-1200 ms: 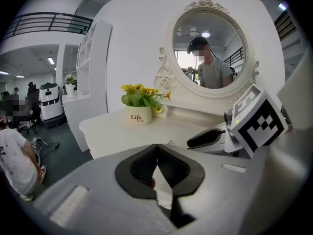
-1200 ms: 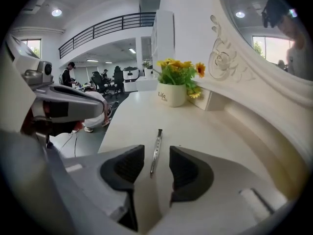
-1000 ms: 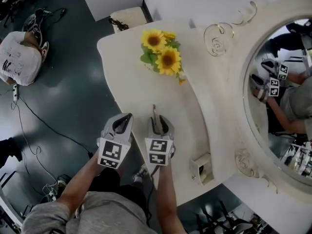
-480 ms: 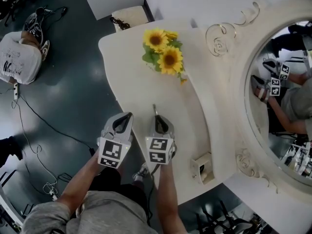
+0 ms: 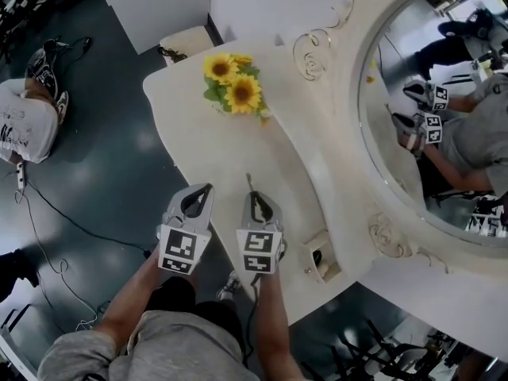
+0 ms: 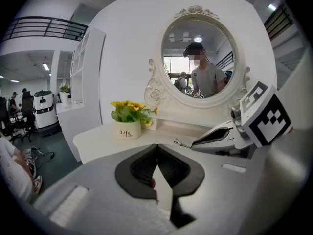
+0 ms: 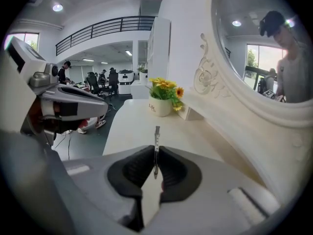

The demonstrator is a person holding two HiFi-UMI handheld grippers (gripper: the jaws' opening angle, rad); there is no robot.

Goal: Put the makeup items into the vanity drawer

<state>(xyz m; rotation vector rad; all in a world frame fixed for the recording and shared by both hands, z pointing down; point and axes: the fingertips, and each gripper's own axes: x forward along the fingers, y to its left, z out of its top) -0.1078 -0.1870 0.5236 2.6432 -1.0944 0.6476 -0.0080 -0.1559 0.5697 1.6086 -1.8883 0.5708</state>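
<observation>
A thin silver makeup tool stands upright between the pads of my right gripper. The jaws have just closed on it. In the head view the right gripper hangs over the front of the cream vanity top, and the tool's tip pokes out ahead of it. My left gripper is beside it on the left, over the table's edge. Its pads meet with nothing between them. A small open drawer box sits at the vanity's near right.
A pot of sunflowers stands at the back of the tabletop. The round mirror in its carved frame rises on the right. Cables and a white bag lie on the dark floor to the left.
The right jaws have shut on the thin tool that lay between them. Both grippers have lifted a little off the tabletop, and the head view has swung right.
</observation>
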